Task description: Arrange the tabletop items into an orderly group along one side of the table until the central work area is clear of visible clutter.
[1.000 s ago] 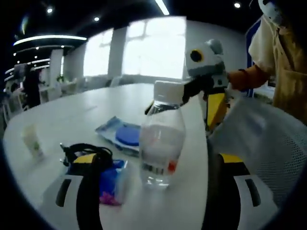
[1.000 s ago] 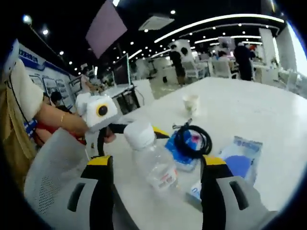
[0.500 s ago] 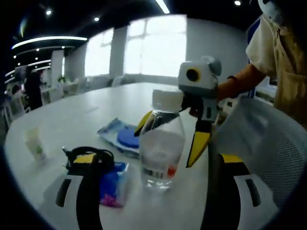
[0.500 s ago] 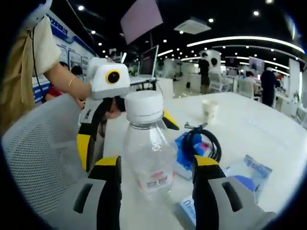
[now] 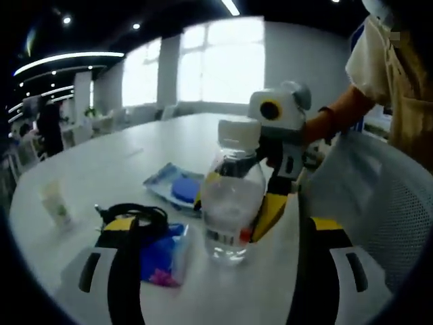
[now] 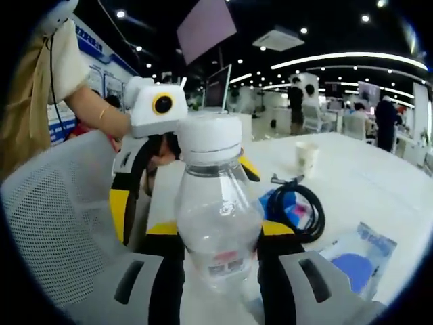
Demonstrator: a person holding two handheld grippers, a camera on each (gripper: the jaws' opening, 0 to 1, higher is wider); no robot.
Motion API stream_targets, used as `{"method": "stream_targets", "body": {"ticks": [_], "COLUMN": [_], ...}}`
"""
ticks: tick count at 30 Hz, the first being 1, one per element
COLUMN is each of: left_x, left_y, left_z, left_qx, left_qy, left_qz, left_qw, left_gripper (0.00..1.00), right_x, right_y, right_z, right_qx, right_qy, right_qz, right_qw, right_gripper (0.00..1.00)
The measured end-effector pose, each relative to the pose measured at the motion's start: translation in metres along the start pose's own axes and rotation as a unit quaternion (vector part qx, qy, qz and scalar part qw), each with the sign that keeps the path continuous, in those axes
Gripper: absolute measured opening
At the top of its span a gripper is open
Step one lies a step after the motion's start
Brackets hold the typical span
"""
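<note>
Clear bottle (image 6: 218,223) upright, cap up, right claw (image 6: 220,237) clamping it, left claw (image 5: 213,233) spread.

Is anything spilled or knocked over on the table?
No, nothing stands out. The water bottle stands upright with its white cap on, between the right gripper fingers. The black cable lies coiled on the blue packet, and the small cup stands upright.

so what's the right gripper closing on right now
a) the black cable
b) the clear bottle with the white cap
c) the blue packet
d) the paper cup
b: in the right gripper view the right gripper has its jaws pressed against both sides of the clear bottle, while the black cable lies apart.
</note>
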State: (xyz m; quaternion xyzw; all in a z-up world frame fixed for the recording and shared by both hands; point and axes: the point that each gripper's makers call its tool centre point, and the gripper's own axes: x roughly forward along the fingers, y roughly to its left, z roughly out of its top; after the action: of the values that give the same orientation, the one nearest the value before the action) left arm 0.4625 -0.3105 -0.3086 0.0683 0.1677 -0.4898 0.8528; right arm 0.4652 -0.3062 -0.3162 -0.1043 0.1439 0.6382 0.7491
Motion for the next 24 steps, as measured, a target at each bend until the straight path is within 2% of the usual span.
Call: {"method": "stream_targets", "body": {"ticks": [5,8,12,15,20,22,24], "left_x": [0.000,0.000,-0.001,-0.003,-0.005,-0.007,-0.008], "left_y": [0.000,0.000,0.006,0.012,0.019,0.025,0.028], "left_z": [0.000,0.002,0.004,0.008,0.018,0.030,0.035], "left_qx": [0.002,0.002,-0.003,-0.005,-0.019,-0.034,-0.044], "left_qy": [0.002,0.001,0.001,0.000,-0.005,-0.027,-0.033], "left_qz": [0.002,0.003,0.016,0.032,0.057,0.078,0.089], "left_qw": [1.0000,1.0000,0.9999,0.9995,0.9982,0.9960,0.9945], "left_gripper": [0.99,0.99,0.99,0.98,0.96,0.96,0.95], "right_x": [0.000,-0.001,-0.003,-0.007,-0.015,-0.017,-0.018], "right_y": [-0.001,-0.003,-0.005,-0.013,-0.025,-0.030,-0.034], "right_z": [0.000,0.001,0.004,0.014,0.038,0.047,0.054], "right_qx": [0.004,0.042,0.037,0.069,0.077,0.078,0.081], "right_qy": [0.004,0.001,0.001,-0.016,-0.024,-0.027,-0.027], "right_qz": [-0.007,-0.016,-0.029,-0.055,-0.101,-0.120,-0.136], "right_qw": [1.0000,0.9990,0.9989,0.9960,0.9917,0.9893,0.9871], "right_gripper": [0.39,0.38,0.37,0.37,0.36,0.37,0.37]}}
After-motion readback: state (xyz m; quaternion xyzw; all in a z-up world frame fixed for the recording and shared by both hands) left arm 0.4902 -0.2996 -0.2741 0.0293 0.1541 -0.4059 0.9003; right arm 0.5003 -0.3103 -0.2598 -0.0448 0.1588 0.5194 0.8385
